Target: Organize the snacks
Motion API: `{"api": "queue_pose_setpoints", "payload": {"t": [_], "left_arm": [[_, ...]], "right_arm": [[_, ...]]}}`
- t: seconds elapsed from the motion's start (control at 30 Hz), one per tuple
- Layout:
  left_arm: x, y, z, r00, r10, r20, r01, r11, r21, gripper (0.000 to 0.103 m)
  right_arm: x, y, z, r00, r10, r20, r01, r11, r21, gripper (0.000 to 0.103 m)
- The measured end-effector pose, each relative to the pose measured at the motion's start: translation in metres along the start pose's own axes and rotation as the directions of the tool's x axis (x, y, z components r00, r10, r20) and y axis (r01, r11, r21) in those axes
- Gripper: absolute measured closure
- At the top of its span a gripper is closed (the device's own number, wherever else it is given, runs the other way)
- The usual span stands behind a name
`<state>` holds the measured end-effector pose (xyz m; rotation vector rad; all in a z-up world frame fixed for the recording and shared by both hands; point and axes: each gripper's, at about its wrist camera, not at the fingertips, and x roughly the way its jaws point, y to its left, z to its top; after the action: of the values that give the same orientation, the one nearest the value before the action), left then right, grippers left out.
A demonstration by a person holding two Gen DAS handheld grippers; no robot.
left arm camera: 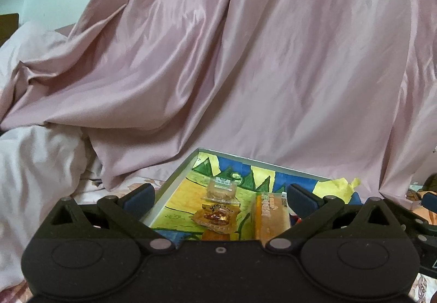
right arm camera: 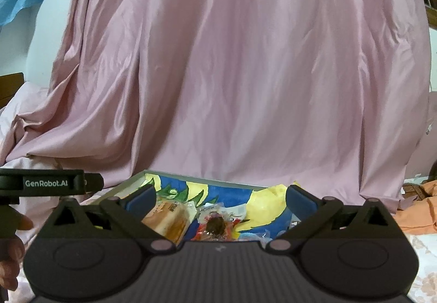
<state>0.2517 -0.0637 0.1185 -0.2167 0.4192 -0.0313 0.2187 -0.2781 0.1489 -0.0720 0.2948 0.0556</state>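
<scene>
- Left gripper [left arm camera: 220, 193] hangs over the tray [left arm camera: 174, 180], jaws spread wide, holding nothing; orange packet [left arm camera: 270, 217] at five o'clock.
- Right gripper [right arm camera: 221, 195] likewise gapes, pads touching nothing.

My left camera looks forward and slightly down over my left hand-held gripper [left arm camera: 220, 195]; my right over my right hand-held gripper [right arm camera: 221, 196]. Both sit close above the painted tray [left arm camera: 174, 180], facing the pink sheet [left arm camera: 245, 57] beyond.
</scene>
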Motion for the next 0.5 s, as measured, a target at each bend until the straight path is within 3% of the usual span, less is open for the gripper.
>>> {"api": "queue_pose_setpoints", "payload": {"t": [0.5], "left_arm": [[-0.034,0.001,-0.007,1.000,0.006,0.030,-0.007,1.000,0.023,0.001]], "right_arm": [[-0.035,0.002,0.007,1.000,-0.006,0.017,0.006,1.000,-0.008,0.000]]}}
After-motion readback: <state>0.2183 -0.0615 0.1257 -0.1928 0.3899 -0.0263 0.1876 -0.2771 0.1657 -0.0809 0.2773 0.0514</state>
